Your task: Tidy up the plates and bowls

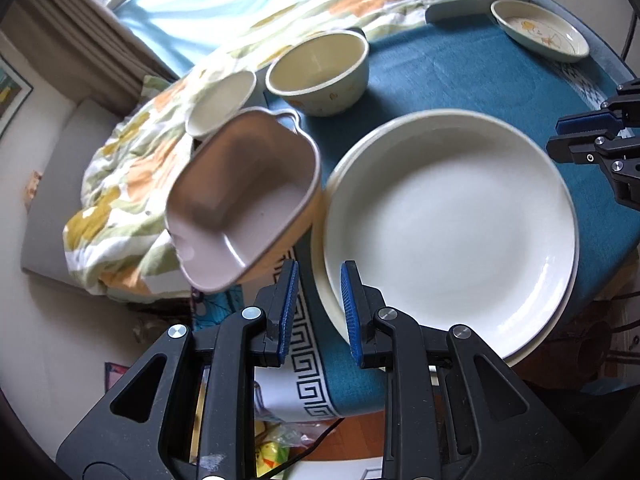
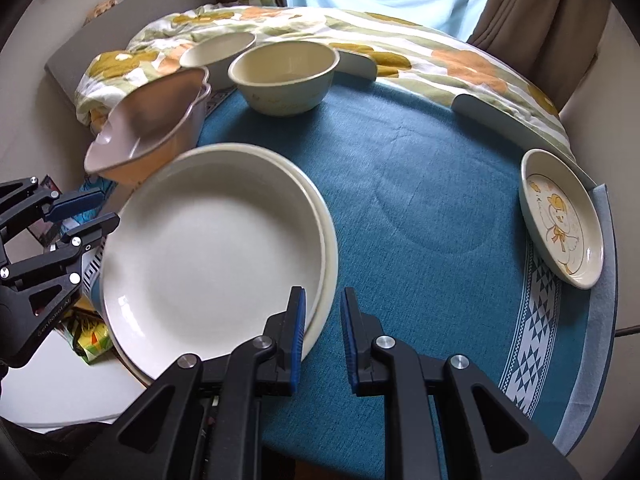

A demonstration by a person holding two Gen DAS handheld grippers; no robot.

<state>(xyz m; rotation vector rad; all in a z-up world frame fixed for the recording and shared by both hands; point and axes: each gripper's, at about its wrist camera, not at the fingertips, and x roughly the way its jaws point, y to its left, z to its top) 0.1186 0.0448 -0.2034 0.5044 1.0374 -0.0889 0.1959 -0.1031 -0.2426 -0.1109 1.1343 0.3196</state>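
Observation:
Two white plates (image 1: 448, 216) (image 2: 208, 240) lie stacked on the teal tablecloth (image 2: 420, 184). A pink square dish (image 1: 240, 196) (image 2: 148, 120) is tilted and blurred at the table's left edge, just left of my left gripper (image 1: 318, 268) (image 2: 108, 209). That gripper is shut with nothing between its pads; whether it touches the dish I cannot tell. My right gripper (image 2: 323, 294) (image 1: 555, 136) hovers shut and empty by the right rim of the stacked plates. Behind them stand a cream bowl (image 1: 320, 68) (image 2: 284, 72) and a white bowl (image 1: 220, 100) (image 2: 216, 50).
A small plate with a duck drawing (image 1: 540, 32) (image 2: 560, 220) sits at the table's far right edge. Flowered bedding (image 1: 132, 184) (image 2: 440, 56) lies beyond the table's back and left edges. A white surface with a colourful packet (image 2: 92, 340) is below the table's near-left side.

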